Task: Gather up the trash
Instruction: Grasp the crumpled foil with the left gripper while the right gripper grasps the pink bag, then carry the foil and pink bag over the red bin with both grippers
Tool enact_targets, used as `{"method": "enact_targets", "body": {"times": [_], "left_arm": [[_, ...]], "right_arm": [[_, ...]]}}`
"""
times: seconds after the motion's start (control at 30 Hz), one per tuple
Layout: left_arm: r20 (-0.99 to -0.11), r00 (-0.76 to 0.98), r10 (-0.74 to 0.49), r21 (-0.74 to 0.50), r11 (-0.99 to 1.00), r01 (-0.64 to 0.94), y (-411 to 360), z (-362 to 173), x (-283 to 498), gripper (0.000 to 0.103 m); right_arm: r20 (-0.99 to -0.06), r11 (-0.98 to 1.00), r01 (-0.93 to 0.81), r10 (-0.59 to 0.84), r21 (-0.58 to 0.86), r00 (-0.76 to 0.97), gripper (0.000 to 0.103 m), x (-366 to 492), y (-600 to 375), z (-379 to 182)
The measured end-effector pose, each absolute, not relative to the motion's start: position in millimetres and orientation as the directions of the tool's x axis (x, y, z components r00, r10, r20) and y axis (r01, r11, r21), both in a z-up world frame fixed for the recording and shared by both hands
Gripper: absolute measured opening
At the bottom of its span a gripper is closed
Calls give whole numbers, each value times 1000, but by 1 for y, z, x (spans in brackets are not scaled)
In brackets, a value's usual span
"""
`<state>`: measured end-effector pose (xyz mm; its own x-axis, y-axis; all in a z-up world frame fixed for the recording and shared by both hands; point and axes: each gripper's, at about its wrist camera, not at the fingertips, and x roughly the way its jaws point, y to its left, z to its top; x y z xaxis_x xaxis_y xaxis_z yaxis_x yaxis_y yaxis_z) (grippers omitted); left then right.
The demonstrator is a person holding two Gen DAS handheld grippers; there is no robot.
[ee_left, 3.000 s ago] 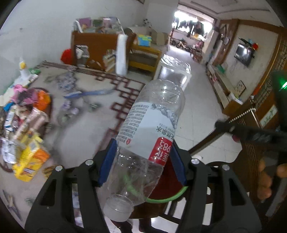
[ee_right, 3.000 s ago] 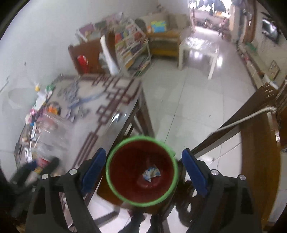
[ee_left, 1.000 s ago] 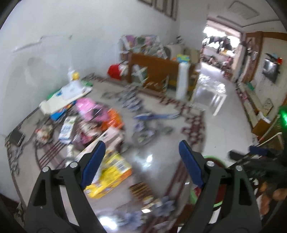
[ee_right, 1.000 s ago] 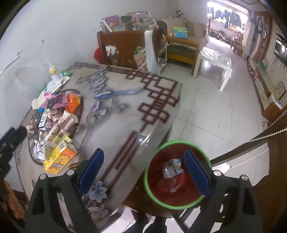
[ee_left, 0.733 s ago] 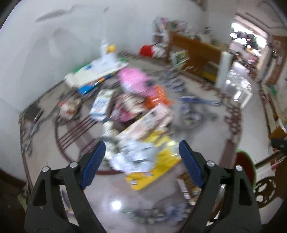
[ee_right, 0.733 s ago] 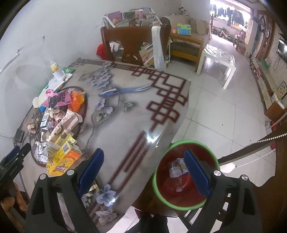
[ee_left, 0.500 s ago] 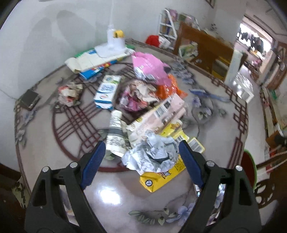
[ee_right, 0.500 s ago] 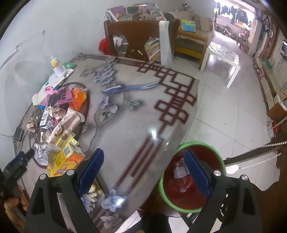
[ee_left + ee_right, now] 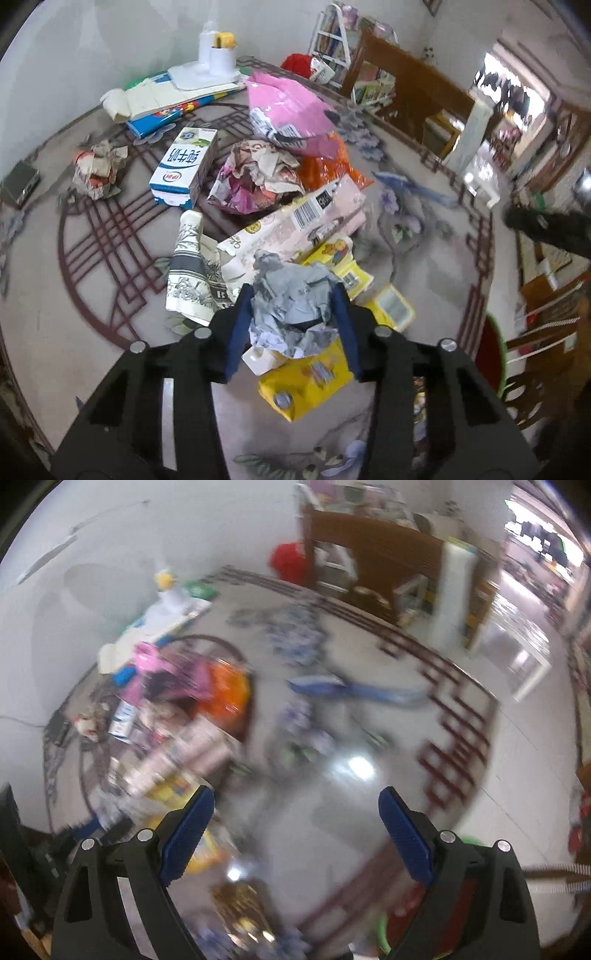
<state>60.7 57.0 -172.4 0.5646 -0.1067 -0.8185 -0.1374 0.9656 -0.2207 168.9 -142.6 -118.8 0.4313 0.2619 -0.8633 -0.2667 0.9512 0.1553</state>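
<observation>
On the table, the left gripper is closing its blue pads on one crumpled grey paper wad atop the trash pile, above one yellow carton. The right gripper hangs wide apart, empty.

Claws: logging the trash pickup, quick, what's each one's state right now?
Left claw: closing on the crumpled grey paper, pads against its sides.
Right claw: open, holding nothing.
</observation>
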Motion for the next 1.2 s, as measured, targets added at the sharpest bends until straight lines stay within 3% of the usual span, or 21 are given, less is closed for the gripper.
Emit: {"method": "enact_targets", "body": {"times": [0.27,0.57,0.7,0.77,0.87,1.2], "left_arm": [[-808,578,-113,-266,945,-188,73,-170,58,41],[-801,592,-89,-274,934,-229,87,-168,54,41],[-803,589,-89,-282,928,-244,91,-170,53,41],[-805,587,-91,-285,926,-249,93,-172,53,41],[-807,583,-93,-289,924,-252,93,-174,53,41],[-784,617,-70,-283,925,-253,87,-156,46,41]], "right_arm": [[-821,877,-435,393,201,413,88,249,-46,-103],[-874,814,-566,365,131,322,85,295,44,-148],[-892,795,-598,338,100,299,64,294,58,-165],[-895,785,-613,335,92,294,27,290,60,-170],[-884,778,-622,351,91,309,12,281,57,-165],[-786,758,-641,467,120,404,10,234,17,-88]]}}
